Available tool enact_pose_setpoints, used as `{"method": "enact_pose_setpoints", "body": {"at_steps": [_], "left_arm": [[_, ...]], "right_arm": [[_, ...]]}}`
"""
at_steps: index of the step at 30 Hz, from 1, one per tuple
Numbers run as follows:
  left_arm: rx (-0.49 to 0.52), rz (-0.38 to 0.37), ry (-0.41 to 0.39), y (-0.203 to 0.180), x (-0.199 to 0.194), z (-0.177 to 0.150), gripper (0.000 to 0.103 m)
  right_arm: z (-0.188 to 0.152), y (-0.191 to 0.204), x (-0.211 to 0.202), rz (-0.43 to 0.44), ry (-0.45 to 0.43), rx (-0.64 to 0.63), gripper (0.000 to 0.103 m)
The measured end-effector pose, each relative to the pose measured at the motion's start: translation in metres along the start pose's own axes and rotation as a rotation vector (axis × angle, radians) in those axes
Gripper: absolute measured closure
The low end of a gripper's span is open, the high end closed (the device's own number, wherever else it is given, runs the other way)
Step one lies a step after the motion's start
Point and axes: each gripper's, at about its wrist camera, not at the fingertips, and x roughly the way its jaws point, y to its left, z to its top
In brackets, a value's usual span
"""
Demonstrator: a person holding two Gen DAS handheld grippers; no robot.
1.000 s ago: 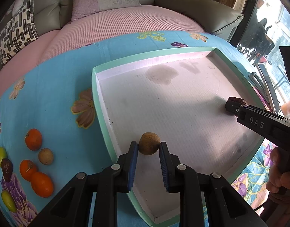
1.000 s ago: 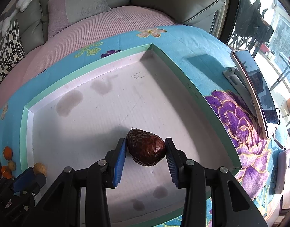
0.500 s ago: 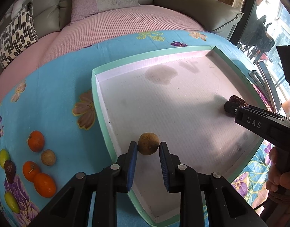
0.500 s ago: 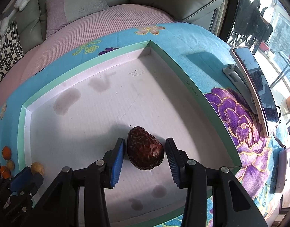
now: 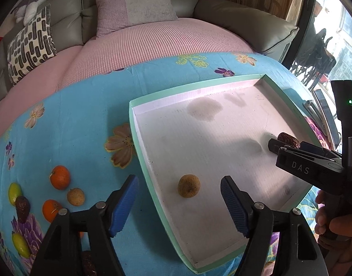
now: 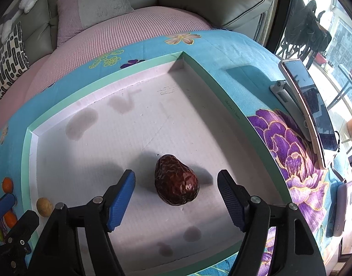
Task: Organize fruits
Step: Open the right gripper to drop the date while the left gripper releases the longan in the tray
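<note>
Step in hand: release into the tray (image 5: 139, 147). Left gripper (image 5: 179, 203) has its jaws spread wide and holds nothing; the tan round fruit (image 5: 189, 185) rests on the tray floor near the left wall. Right gripper (image 6: 176, 195) likewise wide open, with the dark wrinkled date (image 6: 175, 180) lying free between the jaws. Next, probably: back out and fetch from the loose fruits (image 5: 60, 177) on the blue cloth (image 5: 84, 119), left of the tray.

Grey sofa (image 5: 245, 25), pink cover (image 5: 153, 46), bright window (image 6: 336, 34).
</note>
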Motion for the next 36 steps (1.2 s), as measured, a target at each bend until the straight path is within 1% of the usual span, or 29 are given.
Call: {"method": "enact_pose_setpoints", "body": {"at_steps": [1, 4, 5, 6, 7, 10, 16, 20, 23, 32, 36], "left_arm": [[-0.011, 0.014, -0.008, 0.004, -0.001, 0.000, 0.014], [-0.055, 0.059, -0.021, 0.018, 0.000, 0.002, 0.006], [-0.071, 0.074, -0.021, 0.023, 0.001, 0.002, 0.004], [-0.088, 0.091, -0.020, 0.028, 0.002, 0.002, 0.000], [-0.105, 0.107, -0.020, 0.034, 0.004, 0.002, 0.000], [-0.156, 0.153, -0.018, 0.047, 0.006, 0.000, 0.000], [-0.221, 0.197, -0.024, 0.066, 0.007, -0.003, 0.000], [-0.235, 0.229, -0.013, 0.075, 0.012, -0.005, 0.000], [-0.243, 0.245, -0.007, 0.081, 0.013, -0.007, 0.000], [-0.245, 0.277, 0.041, 0.099, 0.010, -0.018, 0.000], [-0.235, 0.314, 0.039, 0.113, 0.001, -0.024, 0.000]], "right_arm": [[0.000, 0.000, 0.000, -0.001, -0.001, -0.002, 0.024], [-0.001, 0.002, 0.000, -0.002, -0.002, -0.009, 0.024], [-0.001, 0.002, 0.001, -0.002, -0.003, -0.014, 0.022], [-0.001, 0.003, 0.001, -0.002, -0.002, -0.018, 0.015], [-0.001, 0.004, 0.001, -0.003, -0.004, -0.022, 0.011], [-0.002, 0.006, 0.000, 0.002, -0.012, -0.033, 0.011], [-0.002, 0.008, -0.002, 0.012, -0.028, -0.047, 0.011], [-0.002, 0.009, -0.005, 0.021, -0.039, -0.056, 0.011], [-0.003, 0.014, -0.009, 0.014, -0.077, -0.086, 0.011], [-0.004, 0.025, -0.013, 0.001, -0.086, -0.122, 0.011], [-0.005, 0.028, -0.014, 0.011, -0.087, -0.122, 0.011]]}}
